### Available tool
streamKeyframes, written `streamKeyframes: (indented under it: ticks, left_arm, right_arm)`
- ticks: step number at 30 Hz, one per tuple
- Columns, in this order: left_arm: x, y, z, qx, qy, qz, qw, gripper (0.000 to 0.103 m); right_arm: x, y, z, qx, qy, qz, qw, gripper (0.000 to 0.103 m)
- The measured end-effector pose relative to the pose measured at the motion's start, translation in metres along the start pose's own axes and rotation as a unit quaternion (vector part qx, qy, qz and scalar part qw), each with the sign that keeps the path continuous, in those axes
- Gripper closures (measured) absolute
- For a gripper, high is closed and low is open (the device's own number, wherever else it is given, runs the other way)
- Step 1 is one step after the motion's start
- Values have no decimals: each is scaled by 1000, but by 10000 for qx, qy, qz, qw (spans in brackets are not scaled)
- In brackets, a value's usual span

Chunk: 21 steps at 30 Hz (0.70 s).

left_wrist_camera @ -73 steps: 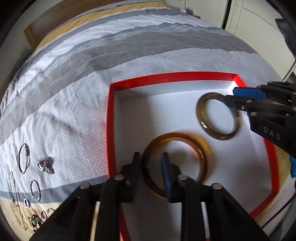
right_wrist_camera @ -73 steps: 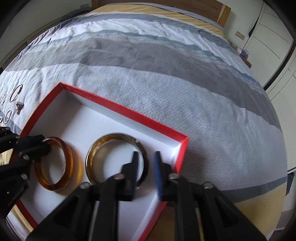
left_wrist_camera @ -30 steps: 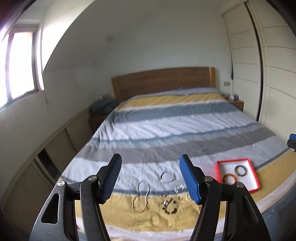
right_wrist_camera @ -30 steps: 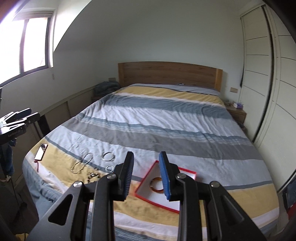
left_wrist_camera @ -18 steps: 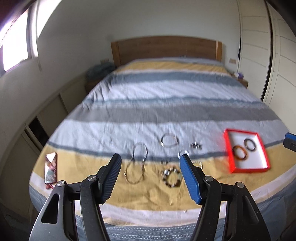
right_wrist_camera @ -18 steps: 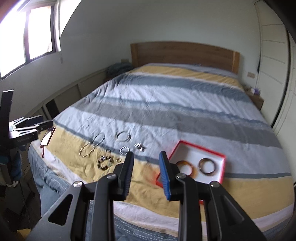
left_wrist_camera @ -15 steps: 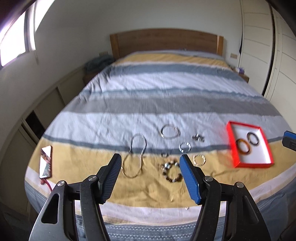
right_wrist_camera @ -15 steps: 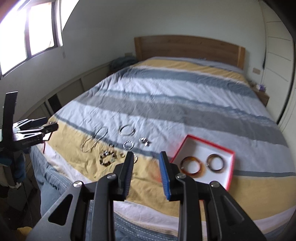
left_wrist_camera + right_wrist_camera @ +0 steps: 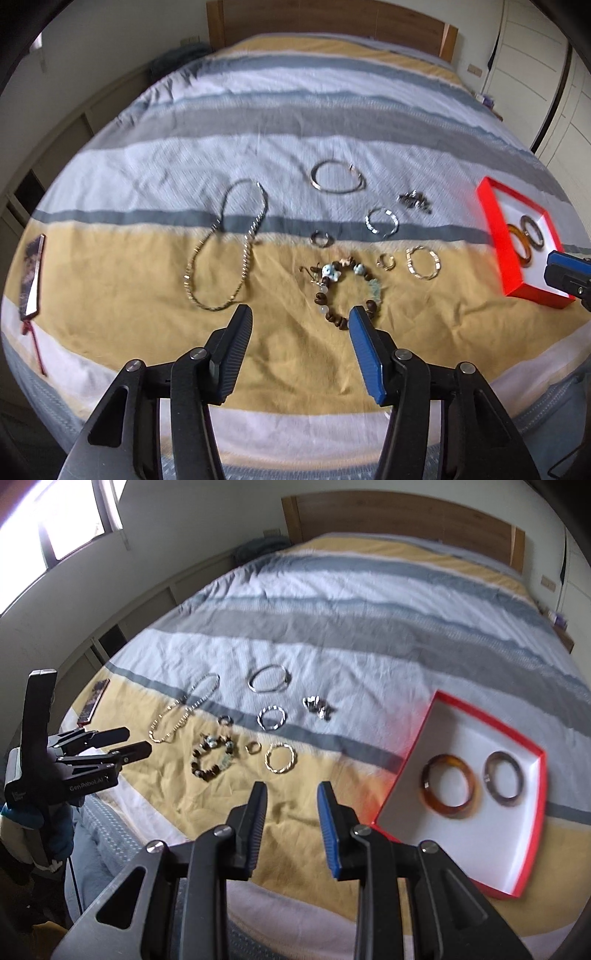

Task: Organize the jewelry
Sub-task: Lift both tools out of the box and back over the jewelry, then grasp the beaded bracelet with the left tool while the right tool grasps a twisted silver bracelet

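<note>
You're looking at a striped bed (image 9: 258, 110). On its yellow band lie a chain necklace (image 9: 225, 254), a beaded bracelet (image 9: 345, 291) and a gold bangle (image 9: 423, 263); silver hoops (image 9: 338, 178) sit farther back. A red box (image 9: 517, 882) rests at the right, a phone (image 9: 33, 273) at the left edge.

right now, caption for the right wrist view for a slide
Open right gripper above striped bed; two bangles in red box, loose jewelry left.

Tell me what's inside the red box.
The red box holds two bangles lying flat, apart: an amber bangle and a darker brown bangle. Nothing covers the floor in the right wrist view.
</note>
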<state>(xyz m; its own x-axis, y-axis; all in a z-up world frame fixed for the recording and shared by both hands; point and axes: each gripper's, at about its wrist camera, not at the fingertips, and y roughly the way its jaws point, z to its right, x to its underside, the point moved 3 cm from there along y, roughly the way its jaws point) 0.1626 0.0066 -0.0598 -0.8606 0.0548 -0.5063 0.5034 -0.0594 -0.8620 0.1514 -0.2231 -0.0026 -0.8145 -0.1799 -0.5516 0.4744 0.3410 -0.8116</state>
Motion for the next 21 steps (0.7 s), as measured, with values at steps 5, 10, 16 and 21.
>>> streamKeyframes:
  ticks: [5, 10, 16, 21]
  left_arm:
    - [-4, 35, -4, 38, -73, -232, 9997, 52]
    - [-8, 59, -6, 142, -111, -406, 9990, 55]
    - [-5, 83, -6, 214, -77, -568, 9981, 57]
    - [-4, 89, -6, 209, -36, -565, 9982, 57]
  right_arm:
    - [-4, 39, 2, -94, 11, -263, 9996, 76]
    - [-16, 78, -1, -155, -36, -463, 9988, 77]
    - [-24, 118, -4, -136, -145, -731, 9971, 77]
    - [-22, 145, -6, -50, -238, -946, 9952, 81]
